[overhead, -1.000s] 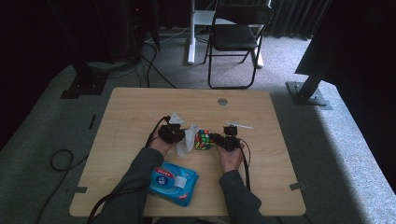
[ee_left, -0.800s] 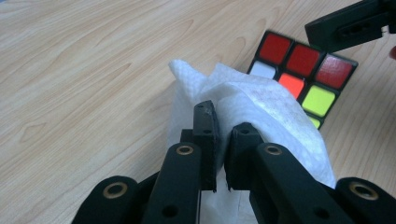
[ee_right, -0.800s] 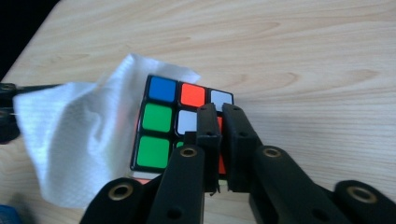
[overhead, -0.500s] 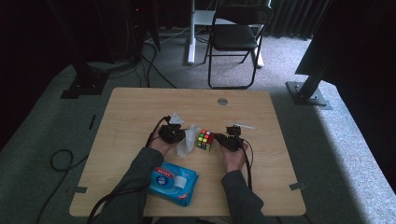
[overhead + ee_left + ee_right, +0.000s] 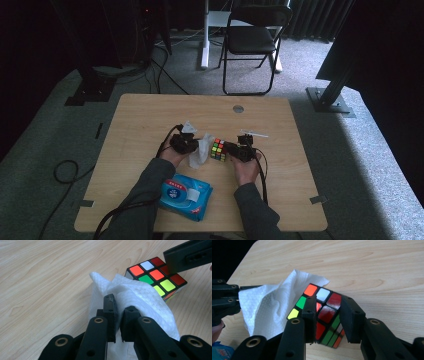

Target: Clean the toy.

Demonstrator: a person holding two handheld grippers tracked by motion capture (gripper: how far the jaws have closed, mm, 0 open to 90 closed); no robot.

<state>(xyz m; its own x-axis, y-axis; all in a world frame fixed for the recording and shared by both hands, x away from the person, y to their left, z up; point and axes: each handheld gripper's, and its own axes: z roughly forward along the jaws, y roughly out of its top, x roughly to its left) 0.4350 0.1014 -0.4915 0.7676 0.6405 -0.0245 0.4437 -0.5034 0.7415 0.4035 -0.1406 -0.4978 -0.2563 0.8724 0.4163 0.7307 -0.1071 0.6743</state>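
A scrambled Rubik's cube [image 5: 218, 149] stands tilted near the middle of the wooden table [image 5: 150, 115]. My right gripper [image 5: 229, 148] comes at it from the right. In the right gripper view its jaws [image 5: 328, 307] straddle the cube [image 5: 325, 312] with both pads against it. They have just been opening, with the cube still between them. My left gripper [image 5: 119, 307] is shut on a crumpled white wipe [image 5: 140, 295], which it holds against the cube's [image 5: 155, 277] left side. In the high view the wipe [image 5: 200, 150] lies between the two hands.
A blue pack of wipes [image 5: 186, 192] lies near the table's front edge between the forearms. Cables trail from both grippers over that edge. A small white scrap [image 5: 188, 127] lies behind the left hand. A folding chair [image 5: 252, 40] stands beyond the table.
The right hand has shifted slightly beside the cube. The left hand, the wipe and the cube have stayed where they were.
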